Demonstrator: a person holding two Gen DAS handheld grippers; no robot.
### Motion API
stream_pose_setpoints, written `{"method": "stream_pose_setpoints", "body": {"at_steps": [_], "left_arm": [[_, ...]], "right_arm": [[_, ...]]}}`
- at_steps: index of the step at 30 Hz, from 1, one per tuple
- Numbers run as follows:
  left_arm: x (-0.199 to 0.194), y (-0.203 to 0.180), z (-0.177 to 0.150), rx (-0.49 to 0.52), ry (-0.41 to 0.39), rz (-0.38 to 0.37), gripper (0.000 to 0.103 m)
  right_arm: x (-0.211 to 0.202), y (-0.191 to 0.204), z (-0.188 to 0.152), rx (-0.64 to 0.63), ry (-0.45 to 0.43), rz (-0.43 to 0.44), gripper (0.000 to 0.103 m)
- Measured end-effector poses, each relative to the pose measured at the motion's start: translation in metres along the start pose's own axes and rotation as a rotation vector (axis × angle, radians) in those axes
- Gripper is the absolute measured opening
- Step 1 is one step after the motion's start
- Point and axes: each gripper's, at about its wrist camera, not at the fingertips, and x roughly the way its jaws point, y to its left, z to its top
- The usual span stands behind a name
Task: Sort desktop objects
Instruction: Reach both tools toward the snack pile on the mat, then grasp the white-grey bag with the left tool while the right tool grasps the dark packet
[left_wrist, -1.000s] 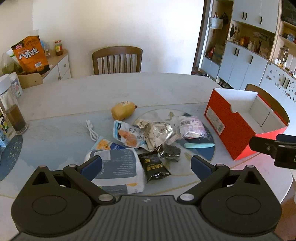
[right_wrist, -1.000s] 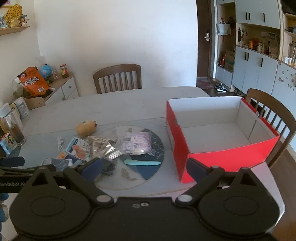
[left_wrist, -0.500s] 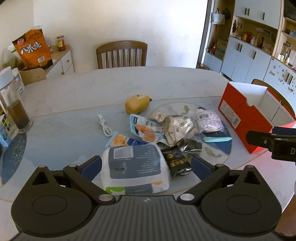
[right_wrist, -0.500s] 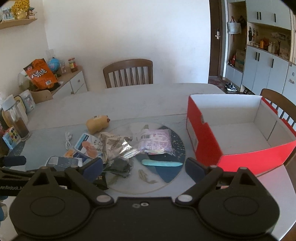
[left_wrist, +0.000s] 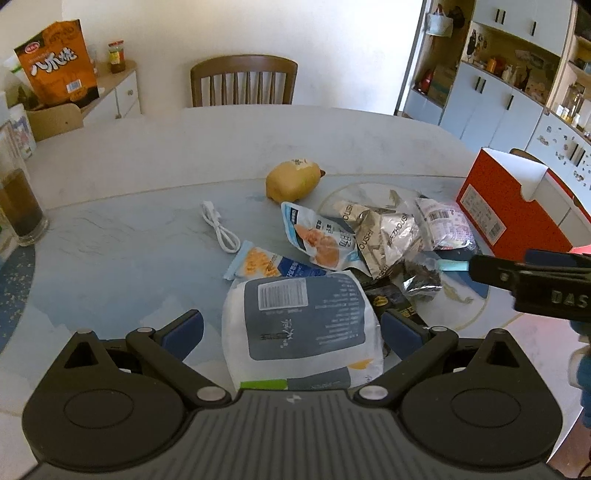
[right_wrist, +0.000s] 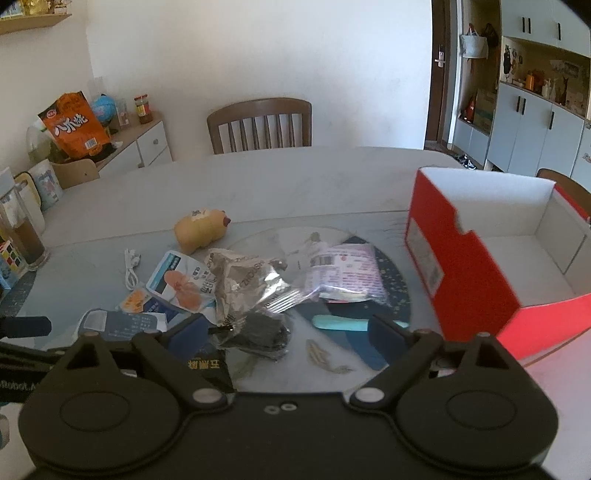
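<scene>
Snack packets lie in a heap on the bench beside the empty red box. Both grippers reach down, jaws wide; the right gripper has been closing a little. Left gripper straddles the big white bag; next it should squeeze.

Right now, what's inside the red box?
The red box looks empty: only its white floor and walls show. The near red wall hides the front strip of the floor, so something flat there could go unseen.

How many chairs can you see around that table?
2: one chair at the table's far side, another behind the red box. Others may be hidden.
</scene>
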Motion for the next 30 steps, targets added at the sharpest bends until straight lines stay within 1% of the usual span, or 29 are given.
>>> {"method": "stream_pose_setpoints", "body": {"at_steps": [3, 8, 15, 16, 18, 21, 24, 27, 30], "left_arm": [[0.01, 0.003, -0.001, 0.014, 0.021, 0.006, 0.103], [0.024, 0.008, -0.003, 0.014, 0.052, -0.021, 0.103], [0.038, 0.013, -0.005, 0.002, 0.091, -0.06, 0.102], [0.04, 0.014, -0.005, -0.002, 0.094, -0.068, 0.099], [0.043, 0.015, -0.005, -0.007, 0.102, -0.074, 0.098], [0.046, 0.017, -0.005, -0.01, 0.109, -0.087, 0.095], [0.047, 0.018, -0.004, -0.011, 0.112, -0.098, 0.092], [0.049, 0.019, -0.003, -0.015, 0.115, -0.102, 0.088], [0.05, 0.021, -0.001, -0.029, 0.126, -0.11, 0.079]], "right_arm": [[0.014, 0.007, 0.0, -0.004, 0.013, -0.011, 0.089], [0.035, 0.015, 0.0, -0.002, 0.037, -0.018, 0.084], [0.054, 0.02, -0.004, 0.007, 0.074, -0.025, 0.083], [0.056, 0.021, -0.004, 0.008, 0.079, -0.025, 0.083], [0.061, 0.023, -0.004, 0.003, 0.088, -0.03, 0.082], [0.069, 0.024, -0.005, 0.006, 0.109, -0.042, 0.075], [0.075, 0.023, -0.004, 0.024, 0.121, -0.049, 0.074], [0.078, 0.022, -0.004, 0.028, 0.131, -0.053, 0.068], [0.079, 0.022, -0.003, 0.035, 0.142, -0.053, 0.063]]}}
